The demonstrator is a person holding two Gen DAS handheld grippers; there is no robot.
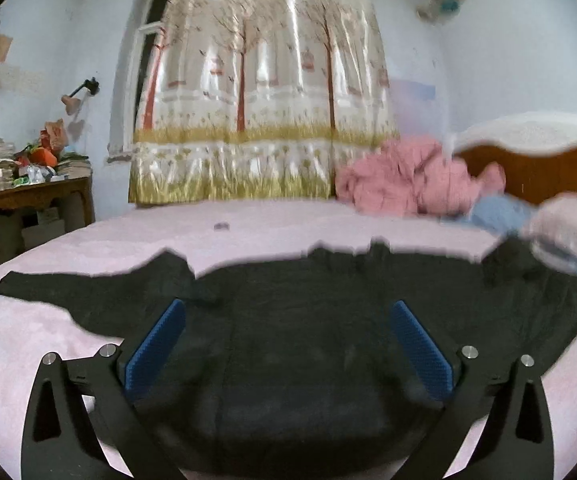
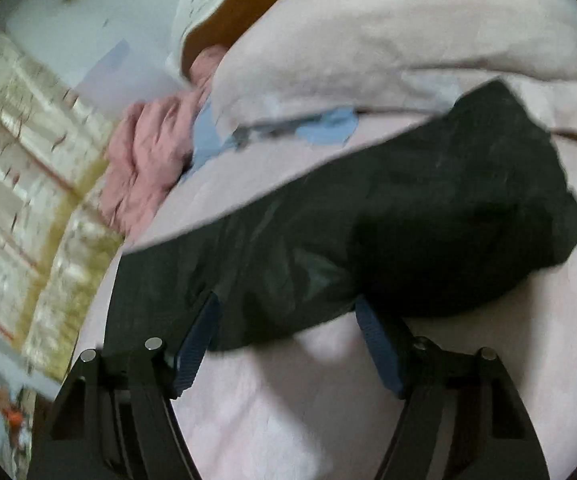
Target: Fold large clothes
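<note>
Far left, a wooden counter piled with clutter and folded cloth; a pink lamp on the wall above it. Centre far, patterned curtain with trees, hanging behind the bed, which has a pale pink sheet. The dark garment lies spread flat across the near part of the bed, one sleeve reaching left, body under my tools. My left tool hovers over the garment's middle, released, jaws wide, blue pads clear of the cloth. Right and far: a crumpled pink garment, a blue cloth, the wooden headboard. My right tool is over the garment's right end, view tilted and blurred; jaws parted, nothing clamped, though the garment's near edge lies between the pad tips. A pale pink quilt sits just beyond that end.
</note>
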